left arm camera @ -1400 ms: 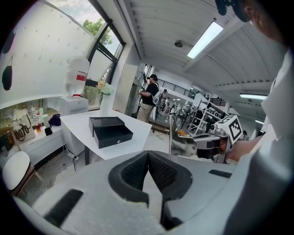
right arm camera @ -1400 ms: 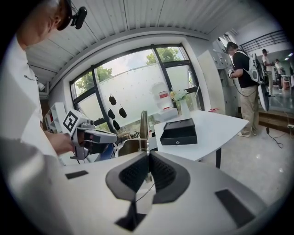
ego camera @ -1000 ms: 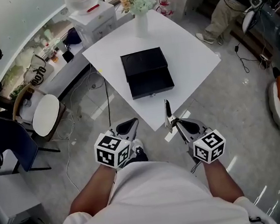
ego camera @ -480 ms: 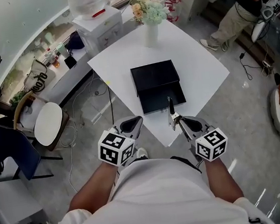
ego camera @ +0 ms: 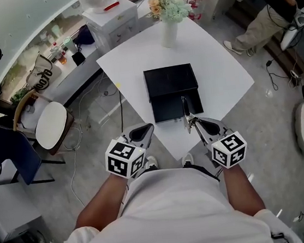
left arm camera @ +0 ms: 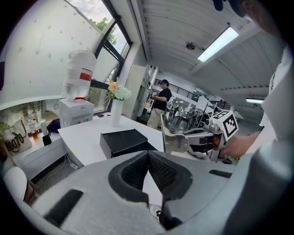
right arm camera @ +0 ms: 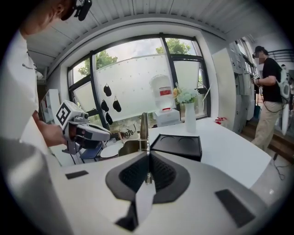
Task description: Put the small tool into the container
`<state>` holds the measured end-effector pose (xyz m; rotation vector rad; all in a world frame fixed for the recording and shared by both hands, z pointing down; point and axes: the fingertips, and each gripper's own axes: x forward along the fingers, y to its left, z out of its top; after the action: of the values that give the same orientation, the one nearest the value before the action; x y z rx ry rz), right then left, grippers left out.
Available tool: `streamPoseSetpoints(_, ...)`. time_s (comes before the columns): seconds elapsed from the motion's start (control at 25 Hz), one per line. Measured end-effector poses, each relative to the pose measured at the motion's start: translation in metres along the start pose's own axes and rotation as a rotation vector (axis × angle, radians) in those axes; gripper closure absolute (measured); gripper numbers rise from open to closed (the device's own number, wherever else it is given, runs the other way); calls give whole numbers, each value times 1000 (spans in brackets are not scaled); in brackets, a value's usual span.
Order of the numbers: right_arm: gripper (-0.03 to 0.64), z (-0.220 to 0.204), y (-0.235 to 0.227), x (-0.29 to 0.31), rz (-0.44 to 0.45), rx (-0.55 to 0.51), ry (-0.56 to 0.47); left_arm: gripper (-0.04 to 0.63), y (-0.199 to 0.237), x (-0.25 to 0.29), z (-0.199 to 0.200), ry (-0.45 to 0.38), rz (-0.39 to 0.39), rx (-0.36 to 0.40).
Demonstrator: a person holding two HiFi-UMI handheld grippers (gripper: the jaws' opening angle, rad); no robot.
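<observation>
The black container (ego camera: 172, 92) lies on the white table (ego camera: 218, 77), its flat lid folded back and the lower tray toward me. My right gripper (ego camera: 192, 123) is shut on the small metal tool (ego camera: 184, 109), whose thin blade stands upright just over the container's near edge. In the right gripper view the tool (right arm camera: 144, 128) sticks up from the closed jaws, with the container (right arm camera: 178, 146) behind it. My left gripper (ego camera: 143, 133) hangs off the table's near corner, shut and empty. The left gripper view shows the container (left arm camera: 124, 141) ahead and the tool (left arm camera: 164, 133) at right.
A white vase of flowers (ego camera: 170, 30) stands at the table's far side. A water dispenser on a white cabinet (ego camera: 107, 13) is behind it. A chair with a round white seat (ego camera: 50, 124) and cables lie left. A person (ego camera: 263, 16) stands at the back right.
The table and container have drawn closer. Both grippers now sit nearer the container's near edge, the right one still shut on the tool.
</observation>
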<state>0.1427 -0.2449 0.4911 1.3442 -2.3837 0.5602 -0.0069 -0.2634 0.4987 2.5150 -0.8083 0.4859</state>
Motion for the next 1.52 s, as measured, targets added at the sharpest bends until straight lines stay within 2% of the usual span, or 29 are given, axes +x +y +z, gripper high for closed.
streamPoseSetpoints(0.28,606,1,-20,4,82,-96,53,586,-10,11,-5,1,76,-71)
streamPoseSetpoints(0.68,606,1,-39,25,135,-266,111,586,-15,5,-18,-3,175,-117)
streamPoseSetpoints(0.96,605,-12,-42,64,137,-525,245,586,-6,-8,-18,-25,228,-139)
streamPoseSetpoints(1.32,604,-38,-54,124,94,-905,420,586,8,-22,-25,-30,263,-163)
streamPoseSetpoints(1.52,604,-52,-58,148,71,-1044,484,586,11,-29,-30,-28,270,-176)
